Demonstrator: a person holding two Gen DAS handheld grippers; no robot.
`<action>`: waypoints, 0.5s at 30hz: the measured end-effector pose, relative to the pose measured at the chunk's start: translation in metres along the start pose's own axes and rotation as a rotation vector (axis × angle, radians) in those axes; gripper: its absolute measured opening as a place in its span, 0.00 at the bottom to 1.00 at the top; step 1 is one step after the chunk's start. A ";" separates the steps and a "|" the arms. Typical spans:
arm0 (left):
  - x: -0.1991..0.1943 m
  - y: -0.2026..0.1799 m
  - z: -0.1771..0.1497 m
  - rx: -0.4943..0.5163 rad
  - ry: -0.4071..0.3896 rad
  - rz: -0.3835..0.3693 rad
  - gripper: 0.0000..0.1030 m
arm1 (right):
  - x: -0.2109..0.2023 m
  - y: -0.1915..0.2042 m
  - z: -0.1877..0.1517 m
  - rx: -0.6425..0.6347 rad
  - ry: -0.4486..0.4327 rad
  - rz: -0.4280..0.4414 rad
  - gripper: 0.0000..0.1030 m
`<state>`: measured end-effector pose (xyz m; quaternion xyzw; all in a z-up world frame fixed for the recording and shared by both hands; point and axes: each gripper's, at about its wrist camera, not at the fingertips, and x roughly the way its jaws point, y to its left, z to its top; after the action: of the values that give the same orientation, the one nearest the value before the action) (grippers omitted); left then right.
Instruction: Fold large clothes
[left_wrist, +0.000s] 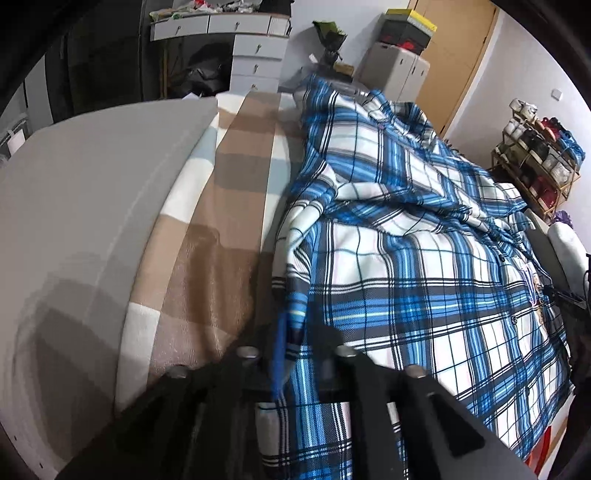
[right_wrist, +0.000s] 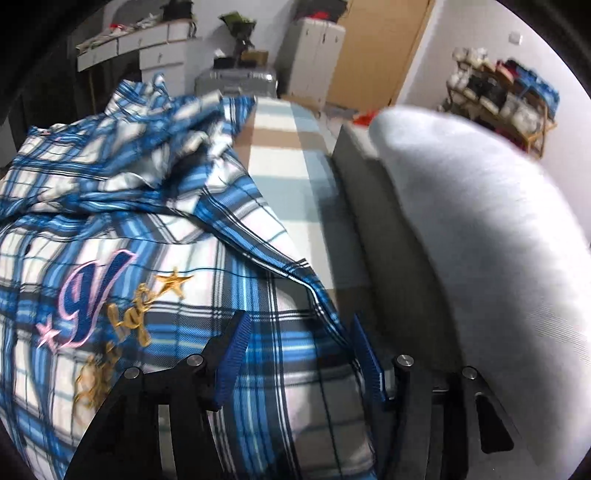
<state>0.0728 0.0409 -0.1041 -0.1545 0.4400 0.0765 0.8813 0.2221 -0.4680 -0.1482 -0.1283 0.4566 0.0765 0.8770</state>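
A large blue, white and black plaid shirt (left_wrist: 413, 236) lies spread and rumpled on a striped beige, white and pale blue blanket (left_wrist: 221, 206). My left gripper (left_wrist: 295, 354) is shut on the shirt's near left edge, with cloth bunched between its fingers. In the right wrist view the same shirt (right_wrist: 122, 236) shows an embroidered letter and gold stars on the chest. My right gripper (right_wrist: 301, 343) is open, its blue pads (right_wrist: 236, 354) either side of the shirt's right edge, with cloth lying between them.
A grey cushion (left_wrist: 81, 206) runs along the left of the blanket. A white pillow (right_wrist: 480, 221) and grey ledge lie to the right. White drawers (left_wrist: 255, 48), boxes, a wooden door (left_wrist: 458, 62) and a shoe rack (left_wrist: 535, 162) stand behind.
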 end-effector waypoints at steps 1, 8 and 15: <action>0.002 -0.001 0.000 -0.005 0.005 -0.004 0.34 | 0.001 -0.002 0.000 0.008 -0.003 0.008 0.30; 0.001 -0.004 0.000 0.018 -0.045 0.020 0.00 | -0.003 0.003 -0.003 -0.020 0.014 0.128 0.01; -0.022 0.003 -0.004 0.057 -0.078 0.040 0.00 | -0.032 0.016 -0.021 -0.065 0.011 0.199 0.01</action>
<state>0.0561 0.0421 -0.0895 -0.1174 0.4104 0.0876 0.9001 0.1836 -0.4598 -0.1362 -0.1113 0.4694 0.1775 0.8578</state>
